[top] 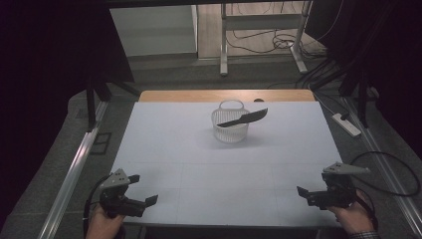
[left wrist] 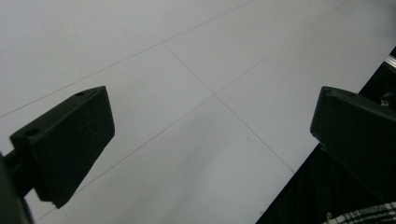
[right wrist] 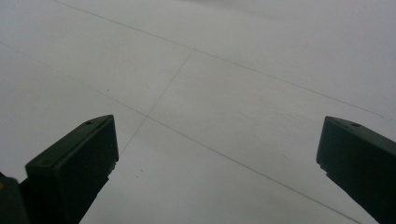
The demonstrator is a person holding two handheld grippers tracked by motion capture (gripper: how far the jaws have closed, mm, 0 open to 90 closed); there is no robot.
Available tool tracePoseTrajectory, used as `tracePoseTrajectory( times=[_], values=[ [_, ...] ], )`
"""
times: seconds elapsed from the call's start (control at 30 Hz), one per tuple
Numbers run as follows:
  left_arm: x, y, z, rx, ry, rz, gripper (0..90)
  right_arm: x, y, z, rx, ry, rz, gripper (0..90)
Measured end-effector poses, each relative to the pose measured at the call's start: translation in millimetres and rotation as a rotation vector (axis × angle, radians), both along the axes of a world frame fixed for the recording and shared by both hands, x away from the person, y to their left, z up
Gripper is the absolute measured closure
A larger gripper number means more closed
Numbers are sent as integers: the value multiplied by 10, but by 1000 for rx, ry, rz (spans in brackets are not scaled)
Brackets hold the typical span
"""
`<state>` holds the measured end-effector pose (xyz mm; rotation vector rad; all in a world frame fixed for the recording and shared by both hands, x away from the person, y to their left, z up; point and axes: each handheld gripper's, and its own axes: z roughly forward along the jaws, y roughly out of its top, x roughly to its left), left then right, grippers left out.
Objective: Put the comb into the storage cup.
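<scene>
1. A white desk (top: 164, 149) fills the middle of the high view, with faint grid lines across its surface.
2. A small white basket (top: 230, 127) stands toward the far middle of the desk. A dark knife (top: 244, 118) lies across its rim, tilted, with the blade end sticking out to the right.
3. The left gripper (top: 142, 191) rests at the near left corner, held in a hand (top: 103, 224). Its jaws stand wide apart with nothing between them.
4. The right gripper (top: 304, 193) rests at the near right edge, jaws also spread and empty.
5. Both are well apart from the basket, so the work looks not yet begun.
6. The next move likely calls for a long forward reach to the knife.
</scene>
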<state>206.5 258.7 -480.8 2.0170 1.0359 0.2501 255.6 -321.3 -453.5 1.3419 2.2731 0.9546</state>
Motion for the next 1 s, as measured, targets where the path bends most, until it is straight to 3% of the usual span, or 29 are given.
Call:
tracePoseTrajectory(
  times=[0.6,1.0],
  values=[
    [6,-3,-1,4,2,-3,0,-129,-42,-2,-45,-11,-38,0],
    [17,-9,0,4,5,-4,0,-175,-48,-10,-104,10,-57,0]
  ],
)
